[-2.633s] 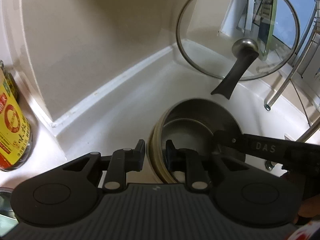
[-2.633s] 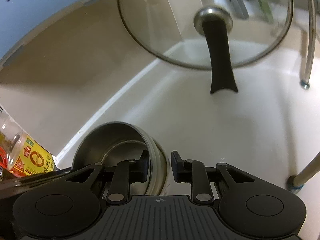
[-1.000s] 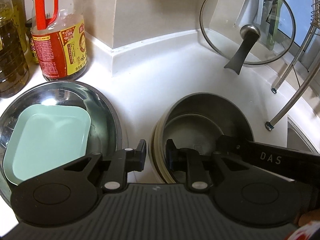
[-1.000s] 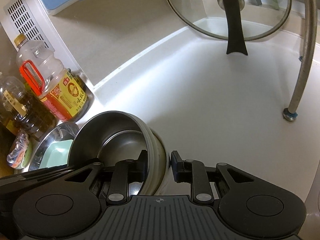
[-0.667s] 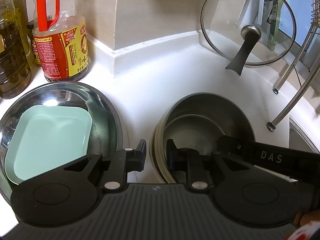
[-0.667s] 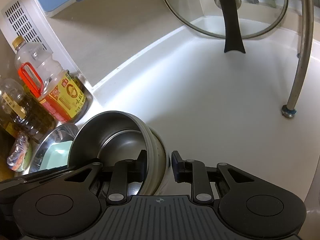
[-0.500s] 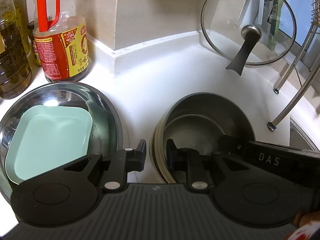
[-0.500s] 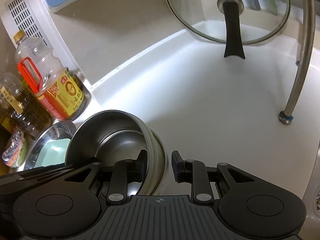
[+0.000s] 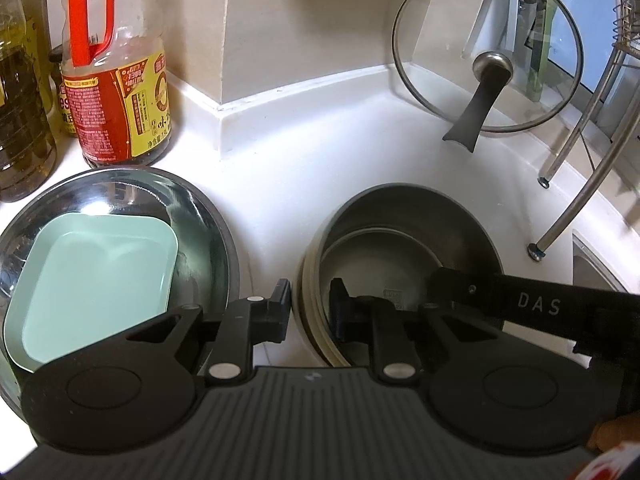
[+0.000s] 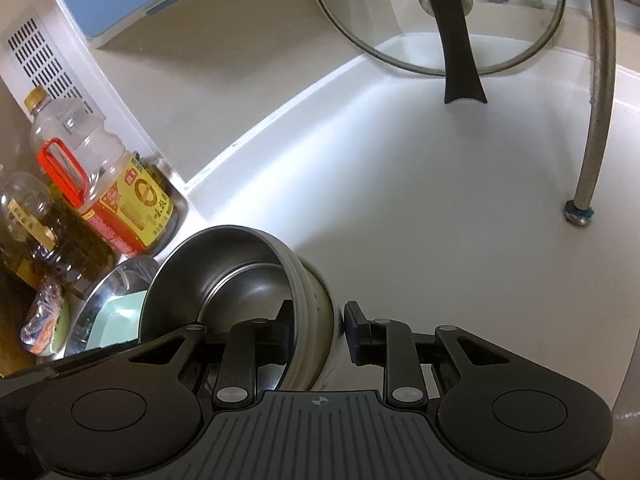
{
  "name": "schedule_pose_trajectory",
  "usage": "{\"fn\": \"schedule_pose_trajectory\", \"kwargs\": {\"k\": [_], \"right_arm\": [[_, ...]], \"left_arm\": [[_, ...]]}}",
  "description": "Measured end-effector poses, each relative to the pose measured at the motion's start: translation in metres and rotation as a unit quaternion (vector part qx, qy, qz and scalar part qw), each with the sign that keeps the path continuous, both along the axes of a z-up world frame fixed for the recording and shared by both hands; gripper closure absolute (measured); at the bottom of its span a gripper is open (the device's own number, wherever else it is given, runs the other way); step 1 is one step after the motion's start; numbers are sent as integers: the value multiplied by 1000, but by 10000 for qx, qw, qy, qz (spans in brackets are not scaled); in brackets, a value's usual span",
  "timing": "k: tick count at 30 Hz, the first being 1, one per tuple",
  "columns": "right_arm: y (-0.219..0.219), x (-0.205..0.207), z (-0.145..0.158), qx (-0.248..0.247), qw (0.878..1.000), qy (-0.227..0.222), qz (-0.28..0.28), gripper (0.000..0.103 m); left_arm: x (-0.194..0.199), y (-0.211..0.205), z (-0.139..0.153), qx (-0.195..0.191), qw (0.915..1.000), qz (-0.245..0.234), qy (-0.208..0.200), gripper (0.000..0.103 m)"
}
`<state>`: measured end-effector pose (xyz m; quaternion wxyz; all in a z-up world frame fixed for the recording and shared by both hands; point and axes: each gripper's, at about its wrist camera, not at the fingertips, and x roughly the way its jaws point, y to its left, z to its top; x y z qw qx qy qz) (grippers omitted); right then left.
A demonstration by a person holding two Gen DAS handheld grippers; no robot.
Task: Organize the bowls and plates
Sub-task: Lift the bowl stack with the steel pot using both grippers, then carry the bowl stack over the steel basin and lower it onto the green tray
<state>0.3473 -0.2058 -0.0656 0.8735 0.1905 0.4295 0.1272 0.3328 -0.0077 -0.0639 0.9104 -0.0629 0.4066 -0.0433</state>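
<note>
Both grippers, left (image 9: 309, 312) & right (image 10: 316, 332), hold the steel bowl (image 9: 404, 240) w/ fingers narrow on opposite rim edges, at the tabletop (image 9: 320, 128). Stiff, light, slick; grip rim.

The tray (image 9: 96, 276) lies in the basin (image 9: 208, 208), left of the bowl (image 9: 404, 216).

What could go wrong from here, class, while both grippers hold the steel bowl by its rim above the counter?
1. The left gripper and right gripper each pinch only a thin stretch of the steel bowl's rim; if either slips, the bowl could tip and drop onto the counter.
2. The large steel basin with the green plate sits right beside it, so a sideways swing may knock it.
3. The glass lid leans upright behind; a push forward could topple it.
</note>
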Motion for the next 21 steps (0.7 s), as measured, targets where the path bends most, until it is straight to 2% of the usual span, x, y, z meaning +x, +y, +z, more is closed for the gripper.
{"fn": "schedule_pose_trajectory", "kwargs": {"k": [12,21], "right_arm": [[1,2,5,-23,10000,-50,60,79],[13,9,29,-27,9994,-281,199,79]], "left_arm": [[-2,3,6,-66,9999,80,-68,84],[-1,14,29,-110,9992,223,-317,84]]}}
